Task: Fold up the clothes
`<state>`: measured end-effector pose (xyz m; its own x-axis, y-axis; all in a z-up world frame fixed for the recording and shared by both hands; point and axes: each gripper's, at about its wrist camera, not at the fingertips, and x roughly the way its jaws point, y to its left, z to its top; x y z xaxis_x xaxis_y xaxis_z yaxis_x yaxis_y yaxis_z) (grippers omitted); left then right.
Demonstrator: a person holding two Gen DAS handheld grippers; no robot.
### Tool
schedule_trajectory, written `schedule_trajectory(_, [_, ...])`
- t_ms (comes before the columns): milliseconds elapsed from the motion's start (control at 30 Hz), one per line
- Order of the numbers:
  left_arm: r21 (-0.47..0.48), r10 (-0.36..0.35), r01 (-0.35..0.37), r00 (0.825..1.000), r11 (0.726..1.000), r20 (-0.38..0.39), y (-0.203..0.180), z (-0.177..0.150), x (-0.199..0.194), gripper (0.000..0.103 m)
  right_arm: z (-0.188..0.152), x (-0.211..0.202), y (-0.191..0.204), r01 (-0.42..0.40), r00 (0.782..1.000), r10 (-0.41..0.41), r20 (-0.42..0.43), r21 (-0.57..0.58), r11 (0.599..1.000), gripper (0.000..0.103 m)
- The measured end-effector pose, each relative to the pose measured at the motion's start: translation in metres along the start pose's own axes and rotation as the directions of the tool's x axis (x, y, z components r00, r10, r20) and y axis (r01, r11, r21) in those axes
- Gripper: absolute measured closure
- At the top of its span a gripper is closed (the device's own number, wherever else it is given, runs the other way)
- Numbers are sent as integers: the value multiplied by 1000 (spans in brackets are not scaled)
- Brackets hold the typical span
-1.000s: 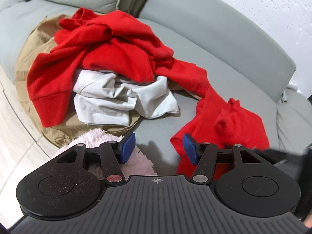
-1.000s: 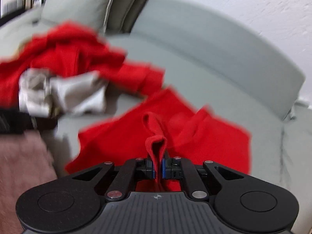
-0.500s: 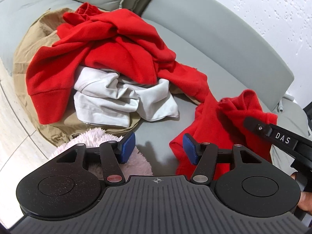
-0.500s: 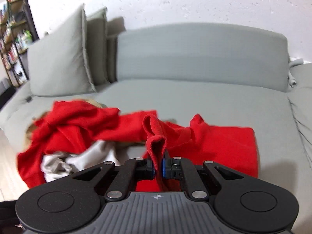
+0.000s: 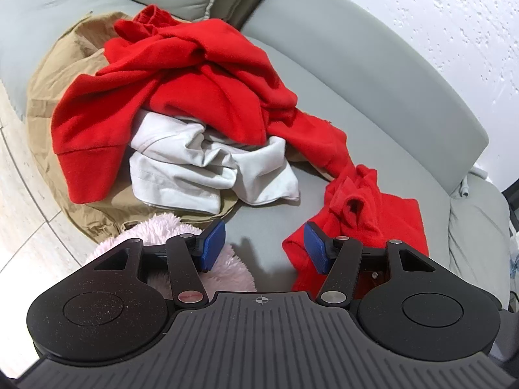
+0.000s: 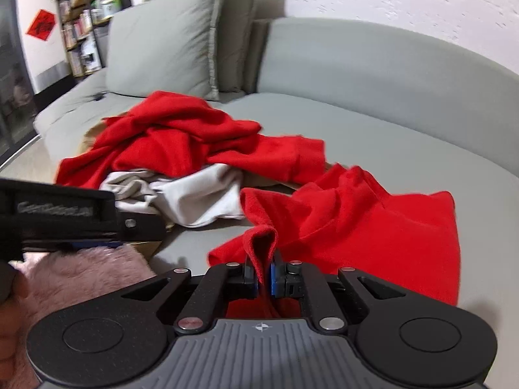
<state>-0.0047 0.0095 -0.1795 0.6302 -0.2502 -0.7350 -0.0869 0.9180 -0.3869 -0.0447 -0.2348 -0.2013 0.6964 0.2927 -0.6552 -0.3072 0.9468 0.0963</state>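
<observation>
The right hand-held gripper (image 6: 264, 275) is clenched on a fold of the red garment (image 6: 373, 227), which stands up as a small peak between the blue pads (image 6: 274, 275). The rest of that garment spreads over the near right part of the grey sofa (image 6: 405, 123), partly flat and partly rumpled.

The left hand-held gripper (image 5: 264, 246) is released: its blue pads (image 5: 212, 243) stand well apart with nothing between them. It hangs above bare sofa seat, its right pad just beside the near left edge of the same red garment (image 5: 382, 220). In the right wrist view this gripper (image 6: 81, 217) shows as a dark blurred body at the left edge.

To the left and farther back lies a heap of clothes. A second red garment (image 5: 181, 81) sits on top, with a ribbed cuff hanging toward the near left. Beneath it is a crumpled white garment (image 5: 207, 168), and under both a tan garment (image 5: 58, 103) that reaches the sofa's edge. A strip of red cloth runs from the heap to the held garment.

A fluffy pink cloth (image 5: 162, 233) lies near, below the left gripper. Grey cushions (image 6: 162, 42) lean at the far left, with a bookshelf (image 6: 84, 16) behind them.
</observation>
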Motion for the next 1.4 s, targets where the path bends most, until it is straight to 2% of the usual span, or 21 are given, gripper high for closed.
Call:
schedule_trajectory(100, [3,3,-3,1000,1000,2,-1,0,0,44,-4,-2,5,-16,1000,16,1,-60,998,94])
schedule_trajectory(300, [10,16,-16,1000,1000,4,-2,-1,0,44,-20,11,15,-27,996,8,-90,-208,978,93])
schedule_trajectory(533, [25,36,-36,999,999,9,-7,-2,1,44,-19,-3,16,-40,999,30,-46,-235,971,93])
schedule_trajectory(567, [29,40,-40,999,999,8,-8,-2,1,44,-19,-1,16,-50,997,36,-61,-238,970,91])
schedule_trajectory(600, [34,43,-44,999,998,6,-9,-3,2,44,-21,1,16,-60,996,42,-79,-240,969,83])
schedule_trajectory(633, [38,46,-46,999,998,4,-10,-3,2,44,-23,4,15,-89,989,59,-135,-227,970,68])
schedule_trajectory(667, [40,48,-48,999,998,2,-10,-3,3,44,-25,8,14,-120,978,79,-194,-211,970,60])
schedule_trajectory(700, [42,48,-48,999,998,0,-10,-3,2,44,-26,6,13,-140,973,98,-207,-199,970,55])
schedule_trajectory(733, [47,48,-48,999,998,-4,-11,-3,2,43,-27,-5,11,-174,970,138,-198,-172,970,54])
schedule_trajectory(833, [74,43,-41,999,996,-20,-16,-1,2,43,-25,-35,-3,-176,977,159,-142,-115,978,52])
schedule_trajectory(900, [117,23,-20,1000,993,-19,-25,2,2,43,-23,-58,-25,-154,985,150,-90,-40,987,49])
schedule_trajectory(967, [212,-27,30,999,977,-18,-44,6,4,44,-22,-69,-45,-117,991,117,-58,13,993,40])
schedule_trajectory(1033, [300,-60,61,998,952,-12,-62,10,7,44,-23,-75,-71,-78,996,80,-25,69,995,39])
schedule_trajectory(1100, [402,-90,86,996,912,-8,-84,13,12,44,-25,-78,-102,-38,999,37,13,136,990,39])
schedule_trajectory(1133, [440,-102,98,995,893,-15,-94,15,18,44,-26,-75,-126,-36,999,29,36,208,977,41])
schedule_trajectory(1267, [542,-124,139,990,829,-65,-129,26,55,47,-28,-58,-181,-105,989,61,138,339,935,54])
schedule_trajectory(1333, [537,-139,176,984,825,-109,-140,35,75,58,-33,-47,-196,-116,984,53,170,385,915,55])
schedule_trajectory(1400, [498,-159,224,972,837,-171,-147,46,97,69,-35,-39,-206,-114,985,47,164,434,894,55])
